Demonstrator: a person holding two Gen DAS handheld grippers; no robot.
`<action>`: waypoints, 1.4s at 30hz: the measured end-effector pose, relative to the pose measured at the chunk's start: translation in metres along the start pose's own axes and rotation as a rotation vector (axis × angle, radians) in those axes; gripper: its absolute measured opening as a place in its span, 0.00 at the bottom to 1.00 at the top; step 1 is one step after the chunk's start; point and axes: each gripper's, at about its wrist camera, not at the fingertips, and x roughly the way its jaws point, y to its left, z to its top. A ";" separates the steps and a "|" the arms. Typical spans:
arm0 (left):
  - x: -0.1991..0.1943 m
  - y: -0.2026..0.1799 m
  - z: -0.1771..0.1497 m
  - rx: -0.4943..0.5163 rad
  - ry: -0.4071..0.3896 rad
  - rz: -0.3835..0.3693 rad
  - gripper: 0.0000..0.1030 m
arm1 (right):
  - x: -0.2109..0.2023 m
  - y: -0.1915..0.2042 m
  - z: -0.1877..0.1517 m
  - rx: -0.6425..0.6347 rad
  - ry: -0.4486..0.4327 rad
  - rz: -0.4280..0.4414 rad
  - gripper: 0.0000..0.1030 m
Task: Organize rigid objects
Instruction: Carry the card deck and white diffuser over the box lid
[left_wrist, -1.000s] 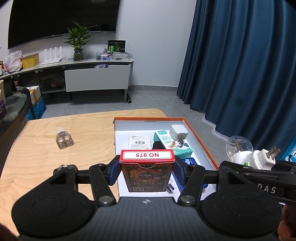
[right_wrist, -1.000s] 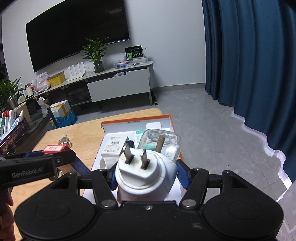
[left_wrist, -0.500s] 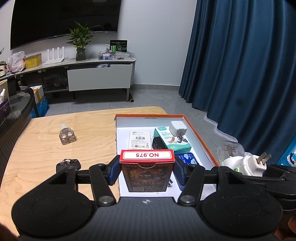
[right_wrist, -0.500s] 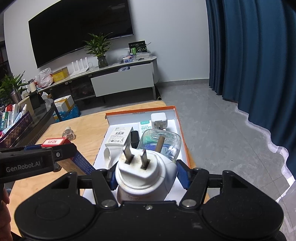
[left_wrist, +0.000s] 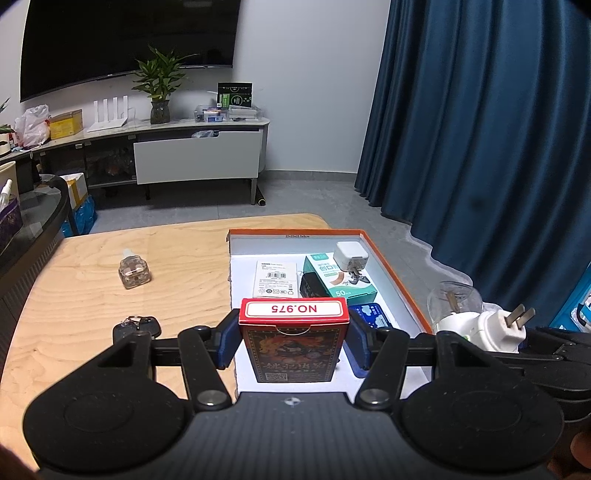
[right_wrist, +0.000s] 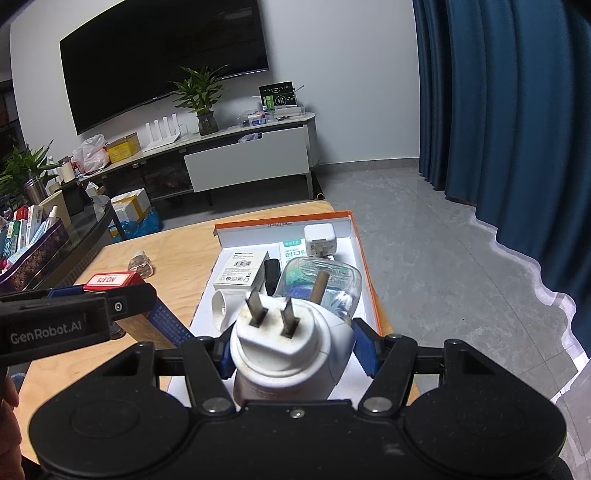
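Wooden table (left_wrist: 92, 295); orange-rimmed tray (left_wrist: 397, 275) at its right end. Left gripper (left_wrist: 293, 345) clamps a card box (left_wrist: 293, 341) above the tray's near edge; right gripper (right_wrist: 291, 350) clamps a white plug-in device (right_wrist: 284, 343), which blocks the right view of the tray's centre. Keys (left_wrist: 136, 326), left of the tray, show only in the left view; white cup-like item (right_wrist: 221, 308) only in the right, identity unclear.

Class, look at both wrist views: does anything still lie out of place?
Yes. A small clear bottle and a black car key lie loose on the wooden table, outside the orange-rimmed box where the other items sit.
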 end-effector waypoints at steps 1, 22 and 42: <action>0.000 0.000 0.000 -0.001 0.000 0.001 0.57 | 0.000 0.001 0.000 -0.001 0.001 0.000 0.71; 0.002 0.004 -0.002 -0.012 0.019 0.004 0.57 | 0.009 0.001 0.002 -0.019 0.026 -0.015 0.71; 0.007 0.008 -0.003 -0.022 0.040 0.006 0.58 | 0.021 0.006 0.000 -0.057 0.063 -0.021 0.71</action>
